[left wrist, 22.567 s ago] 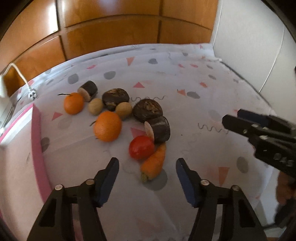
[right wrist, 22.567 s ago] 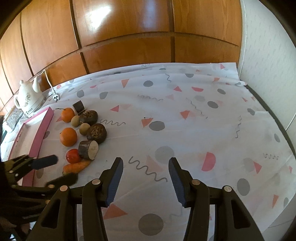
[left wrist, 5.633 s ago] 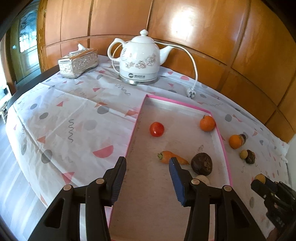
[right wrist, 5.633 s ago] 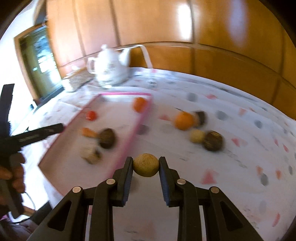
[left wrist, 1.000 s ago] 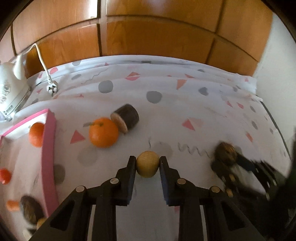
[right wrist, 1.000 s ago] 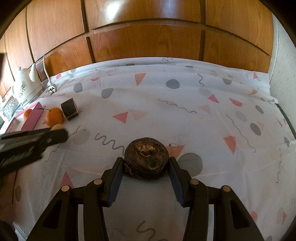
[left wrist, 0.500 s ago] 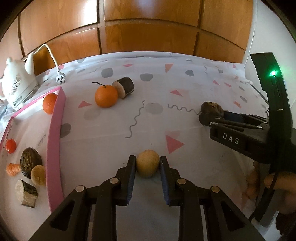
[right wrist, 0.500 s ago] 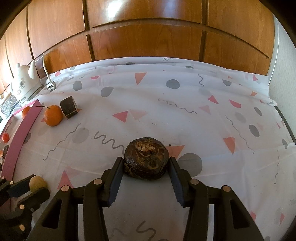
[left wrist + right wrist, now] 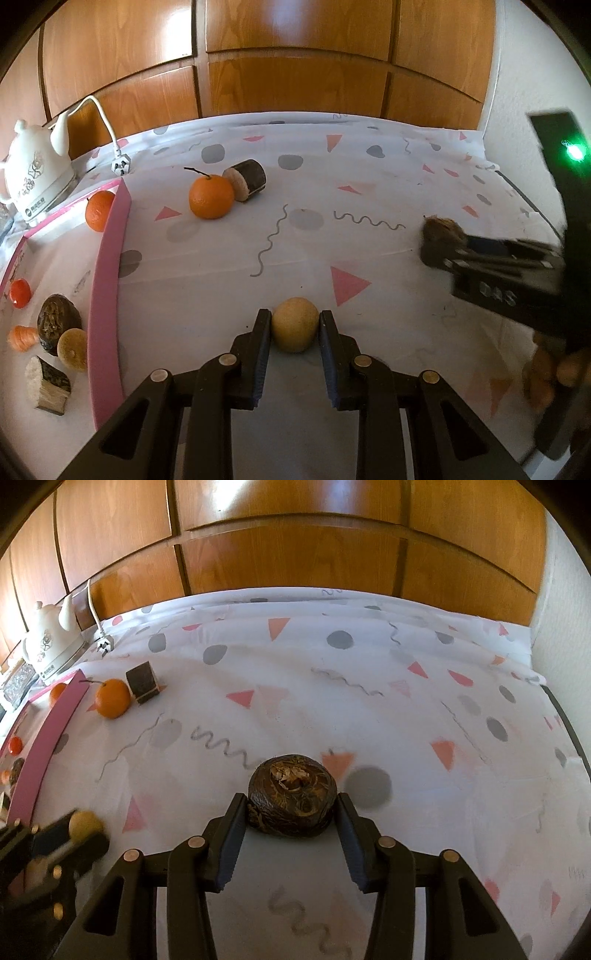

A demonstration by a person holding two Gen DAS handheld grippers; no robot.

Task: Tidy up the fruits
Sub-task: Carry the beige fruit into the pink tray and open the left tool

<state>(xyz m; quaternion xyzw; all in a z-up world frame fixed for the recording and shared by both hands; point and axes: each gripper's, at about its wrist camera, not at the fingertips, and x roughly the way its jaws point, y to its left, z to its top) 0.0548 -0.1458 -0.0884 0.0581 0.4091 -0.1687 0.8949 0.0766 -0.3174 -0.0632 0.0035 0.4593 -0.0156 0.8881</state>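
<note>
The counter (image 9: 388, 258), under a white cloth with grey dots, pink triangles and squiggles, runs back to a wood-panelled wall (image 9: 295, 55). At the far left stands a white kettle (image 9: 35, 173), its plug (image 9: 121, 166) lying on the cloth beside it. In front of the kettle lies the pink-rimmed tray (image 9: 107, 280); in it are a small orange (image 9: 99, 210) at the far end and, nearer, a tomato (image 9: 19, 293), a dark round fruit (image 9: 59, 325), a carrot piece (image 9: 22, 338), a tan round fruit (image 9: 72, 349) and a cut brown chunk (image 9: 48, 382). Just right of the tray's far corner, on the cloth, an orange with a stem (image 9: 211, 196) touches a dark cut cylinder (image 9: 245, 180). The right tongs (image 9: 291, 806) are spread fairly wide and clamp a dark brown wrinkled fruit (image 9: 291, 799) between both fingers, to the right of the middle of the cloth. The left tongs (image 9: 294, 326) are closed narrower, gripping a small tan ball-shaped fruit (image 9: 294, 325) at their tips, near the front edge and a short way right of the tray.
</note>
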